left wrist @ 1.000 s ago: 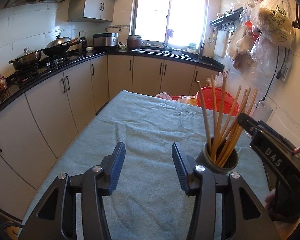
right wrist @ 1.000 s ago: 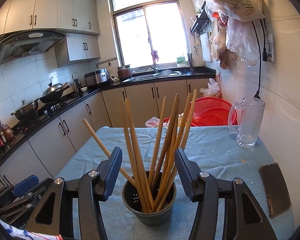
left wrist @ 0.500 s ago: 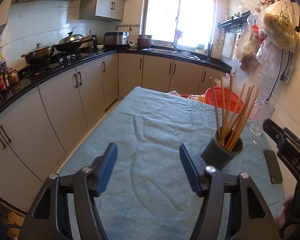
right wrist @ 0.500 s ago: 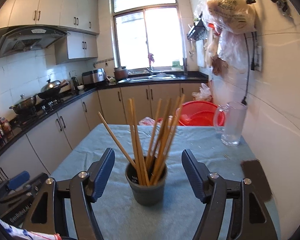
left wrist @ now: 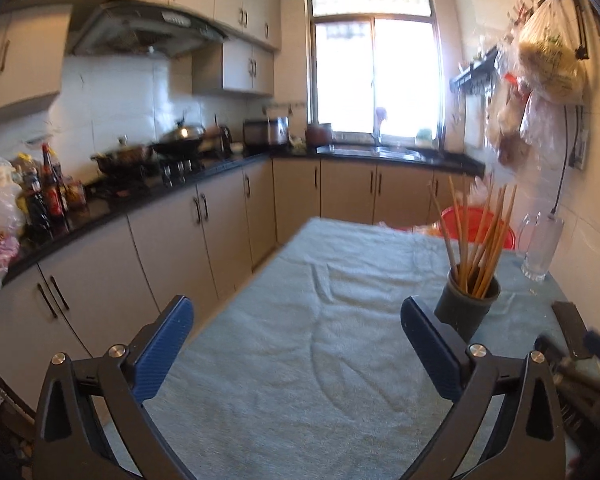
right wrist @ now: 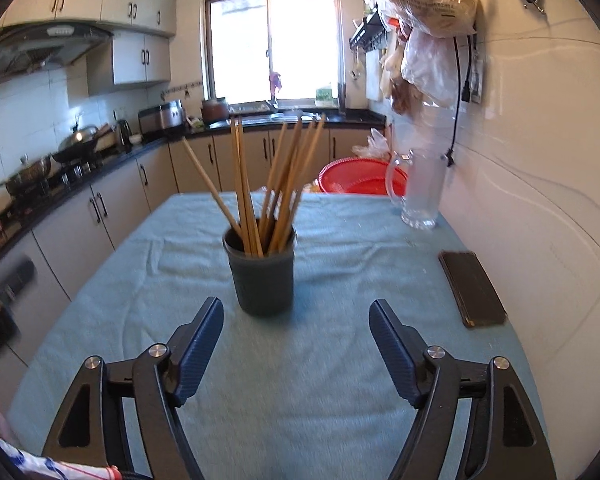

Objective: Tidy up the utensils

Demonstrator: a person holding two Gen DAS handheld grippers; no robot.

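A dark grey holder [right wrist: 260, 276] stands upright on the table's light blue cloth [right wrist: 340, 360], with several wooden chopsticks [right wrist: 276, 184] standing in it. It also shows in the left wrist view [left wrist: 466, 306], with its chopsticks [left wrist: 476, 236], right of my left gripper. My right gripper [right wrist: 296, 320] is open and empty, a short way in front of the holder. My left gripper [left wrist: 296, 320] is open and empty over the bare cloth [left wrist: 300, 360], left of the holder.
A dark phone [right wrist: 470, 288] lies on the cloth at the right. A glass pitcher [right wrist: 420, 188] and a red basin [right wrist: 360, 180] stand at the table's far right by the wall. Cabinets and a stove counter [left wrist: 100, 208] run along the left.
Both grippers have pulled back from the holder and opened wider. The right gripper, which had its fingers on either side of the holder, is now clear of it.
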